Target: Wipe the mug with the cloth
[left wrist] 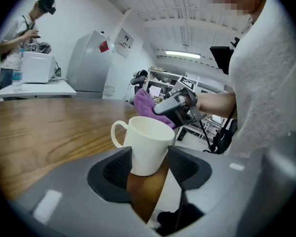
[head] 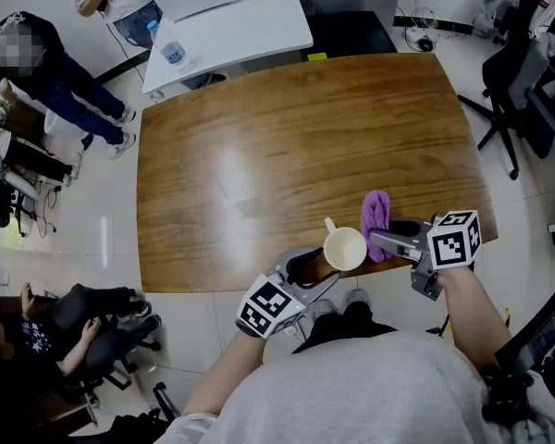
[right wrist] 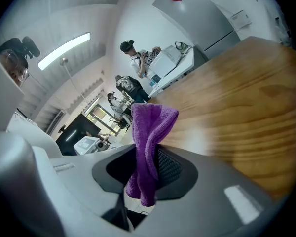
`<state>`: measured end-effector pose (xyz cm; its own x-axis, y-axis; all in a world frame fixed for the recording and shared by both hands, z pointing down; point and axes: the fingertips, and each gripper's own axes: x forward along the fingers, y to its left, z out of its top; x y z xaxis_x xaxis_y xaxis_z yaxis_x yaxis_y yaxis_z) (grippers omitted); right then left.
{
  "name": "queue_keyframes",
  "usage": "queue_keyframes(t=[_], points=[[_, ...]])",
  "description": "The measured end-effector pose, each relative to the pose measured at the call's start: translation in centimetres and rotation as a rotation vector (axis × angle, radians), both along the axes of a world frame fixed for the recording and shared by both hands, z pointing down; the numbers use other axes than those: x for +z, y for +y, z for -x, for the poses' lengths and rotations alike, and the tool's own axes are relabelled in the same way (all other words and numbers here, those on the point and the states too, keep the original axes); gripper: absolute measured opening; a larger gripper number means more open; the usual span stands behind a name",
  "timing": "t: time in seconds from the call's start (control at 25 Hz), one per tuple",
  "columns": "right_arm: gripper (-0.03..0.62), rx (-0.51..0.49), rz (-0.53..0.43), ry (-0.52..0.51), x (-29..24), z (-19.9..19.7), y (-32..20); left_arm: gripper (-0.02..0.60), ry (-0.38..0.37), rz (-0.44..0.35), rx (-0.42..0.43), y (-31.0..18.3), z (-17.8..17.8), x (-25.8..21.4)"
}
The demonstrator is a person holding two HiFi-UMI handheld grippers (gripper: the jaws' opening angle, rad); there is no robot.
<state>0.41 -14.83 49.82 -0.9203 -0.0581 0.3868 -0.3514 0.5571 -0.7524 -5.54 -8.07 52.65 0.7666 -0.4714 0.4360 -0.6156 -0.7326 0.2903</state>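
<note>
A cream mug (head: 344, 248) is held upright over the near edge of the wooden table (head: 287, 146), its handle pointing away from me. My left gripper (head: 316, 266) is shut on the mug (left wrist: 147, 144), one jaw on each side of its lower body. My right gripper (head: 381, 240) is shut on a purple cloth (head: 376, 213), just right of the mug. In the right gripper view the cloth (right wrist: 148, 132) hangs folded between the jaws and sticks up past them. The left gripper view shows the cloth (left wrist: 144, 102) close behind the mug's rim; I cannot tell whether they touch.
A white table (head: 250, 21) with a water bottle (head: 173, 55) stands beyond the far left corner. People stand and sit at the left. Office chairs (head: 518, 91) are at the right. The table's front edge (head: 213, 280) runs just under the mug.
</note>
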Motion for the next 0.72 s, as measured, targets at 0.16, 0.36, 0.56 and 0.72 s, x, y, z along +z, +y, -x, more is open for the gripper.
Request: queue_keyframes(t=[0.16, 0.36, 0.56, 0.72], points=[[0.109, 0.012, 0.064, 0.013, 2.4, 0.3, 0.3, 0.216, 0.001, -0.002, -0.003, 0.0, 0.0, 0.1], [0.109, -0.032, 0.042, 0.182, 6.5, 0.3, 1.0, 0.216, -0.009, -0.004, -0.003, 0.4, 0.2, 0.4], [0.109, -0.016, 0.048, 0.214, 7.7, 0.2, 0.6, 0.215, -0.006, 0.01, -0.008, 0.4, 0.0, 0.2], [0.11, 0.036, 0.048, 0.171, 6.3, -0.4, 0.3, 0.212, -0.004, 0.007, -0.01, 0.3, -0.1, 0.1]])
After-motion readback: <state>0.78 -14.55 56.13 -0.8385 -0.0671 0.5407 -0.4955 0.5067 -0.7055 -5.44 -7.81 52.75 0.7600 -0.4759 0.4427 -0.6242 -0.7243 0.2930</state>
